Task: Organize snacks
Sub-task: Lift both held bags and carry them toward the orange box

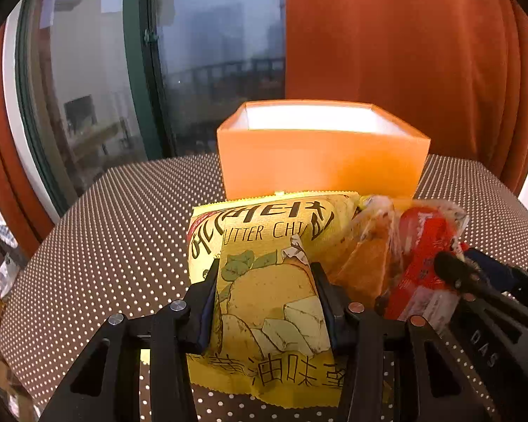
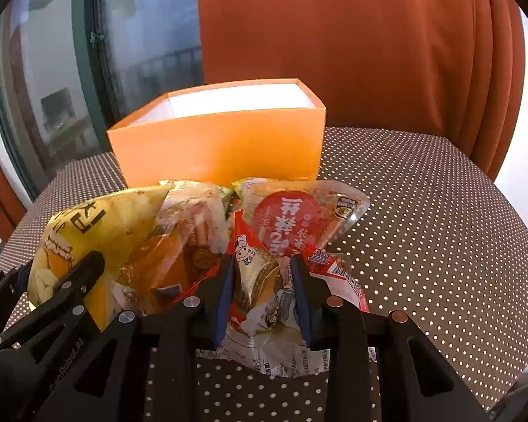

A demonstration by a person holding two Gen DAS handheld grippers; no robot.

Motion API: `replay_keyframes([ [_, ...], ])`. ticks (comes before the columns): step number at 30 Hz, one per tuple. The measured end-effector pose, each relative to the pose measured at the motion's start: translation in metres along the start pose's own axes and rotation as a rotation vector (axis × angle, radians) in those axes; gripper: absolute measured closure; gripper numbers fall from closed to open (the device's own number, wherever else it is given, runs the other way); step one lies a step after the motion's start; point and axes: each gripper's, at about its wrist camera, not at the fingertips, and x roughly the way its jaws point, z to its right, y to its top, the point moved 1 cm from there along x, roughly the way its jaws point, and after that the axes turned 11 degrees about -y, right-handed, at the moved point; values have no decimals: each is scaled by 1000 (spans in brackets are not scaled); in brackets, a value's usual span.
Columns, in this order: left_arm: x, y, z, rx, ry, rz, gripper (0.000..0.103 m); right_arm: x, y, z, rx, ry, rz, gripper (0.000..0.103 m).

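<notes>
Pinched in my left tongs (image 1: 265,295) is the yellow chip bag (image 1: 264,246); my right tongs (image 2: 264,288) squeeze a red-and-white packet (image 2: 260,274). Both sit near me on the dotted table (image 2: 422,211), orange box (image 2: 221,144) just beyond

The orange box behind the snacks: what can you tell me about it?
The orange box looks like smooth cardboard, square-cornered, with plain orange outer walls and a white inside. It has no lid on and stands upright on the dotted brown tablecloth, behind the snack packets and before the rust-red curtain. Its floor is hidden, so any contents cannot be seen.
</notes>
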Motion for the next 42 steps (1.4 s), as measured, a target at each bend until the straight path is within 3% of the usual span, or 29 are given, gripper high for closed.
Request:
replay_keyframes([
  [4,-10,7,0,-25,-34,15,56,-9,3,1,4,16,15,69],
  [16,-36,37,-1,-6,-32,85,56,-32,27,-1,11,45,77,69],
  [20,-49,54,3,7,-40,139,60,-38,38,-1,15,64,97,69],
  [25,-42,54,8,25,-53,101,71,-45,43,0,16,80,123,69],
  [28,-40,46,2,13,-37,84,72,-41,41,1,19,84,108,69],
  [34,-27,20,-9,-2,-24,-6,57,-33,30,-7,18,103,61,69],
  [37,-23,11,-14,-13,-18,-24,40,-28,23,-14,3,110,38,69],
  [39,-21,6,-17,-18,-6,-37,22,-25,19,-17,2,110,24,69],
  [42,-25,0,-18,-19,-11,-30,17,-26,14,-19,-1,110,23,69],
])
